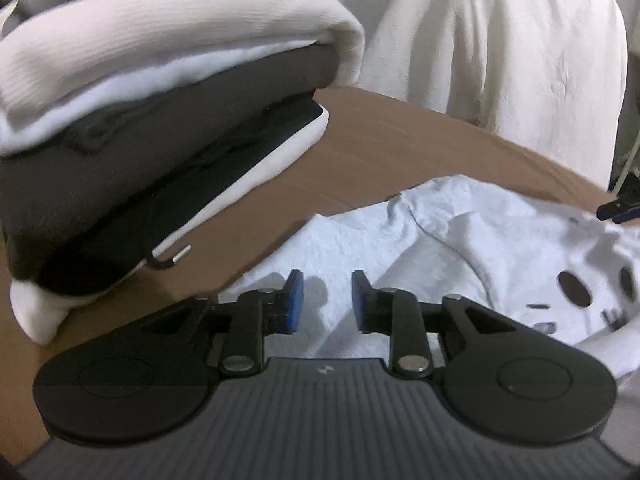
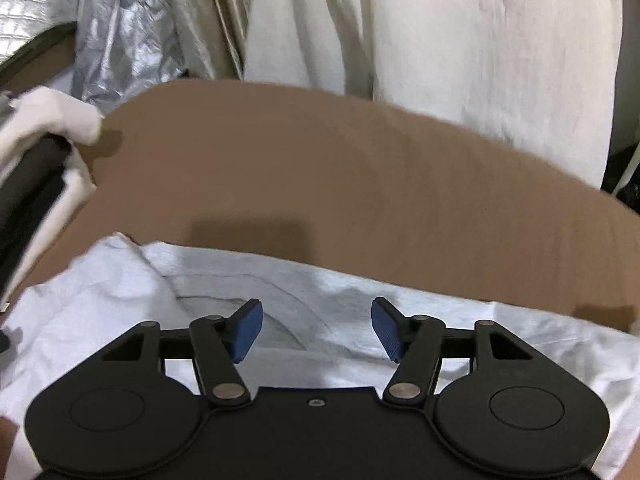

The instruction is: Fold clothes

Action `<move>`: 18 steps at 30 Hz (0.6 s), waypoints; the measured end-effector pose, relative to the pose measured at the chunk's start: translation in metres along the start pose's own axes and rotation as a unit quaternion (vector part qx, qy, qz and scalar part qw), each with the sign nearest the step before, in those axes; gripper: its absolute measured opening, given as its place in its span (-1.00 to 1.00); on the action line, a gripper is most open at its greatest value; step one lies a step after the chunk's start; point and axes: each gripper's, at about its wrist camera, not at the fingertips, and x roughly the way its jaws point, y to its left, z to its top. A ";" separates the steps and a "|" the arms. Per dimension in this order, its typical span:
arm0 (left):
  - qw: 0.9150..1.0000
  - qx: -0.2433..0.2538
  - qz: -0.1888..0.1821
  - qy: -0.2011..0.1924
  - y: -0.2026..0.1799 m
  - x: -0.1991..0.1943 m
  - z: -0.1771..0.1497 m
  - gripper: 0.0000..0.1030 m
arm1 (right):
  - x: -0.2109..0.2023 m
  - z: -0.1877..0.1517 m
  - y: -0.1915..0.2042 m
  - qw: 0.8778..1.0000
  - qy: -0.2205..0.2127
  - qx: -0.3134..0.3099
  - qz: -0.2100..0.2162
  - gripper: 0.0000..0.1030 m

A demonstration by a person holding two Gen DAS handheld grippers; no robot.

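Observation:
A white T-shirt (image 1: 460, 240) with a dark print lies crumpled on the brown table (image 1: 380, 140). My left gripper (image 1: 327, 300) is open, just above the shirt's left part, holding nothing. In the right wrist view the same shirt (image 2: 100, 300) lies with its collar (image 2: 280, 304) facing up. My right gripper (image 2: 317, 328) is open wide over the collar area, empty. The right gripper's tip (image 1: 618, 206) shows at the far right of the left wrist view.
A stack of folded clothes (image 1: 140, 120), white, grey and black, stands on the table at the left; it also shows in the right wrist view (image 2: 36, 152). A cream cloth (image 2: 460, 40) hangs behind the table. Silver foil material (image 2: 120, 28) is at the back left.

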 end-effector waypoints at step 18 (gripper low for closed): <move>0.999 -0.009 0.042 -0.013 0.039 0.006 0.020 -0.34 | -0.041 0.083 0.011 0.986 -0.092 -0.046 -0.129 -1.00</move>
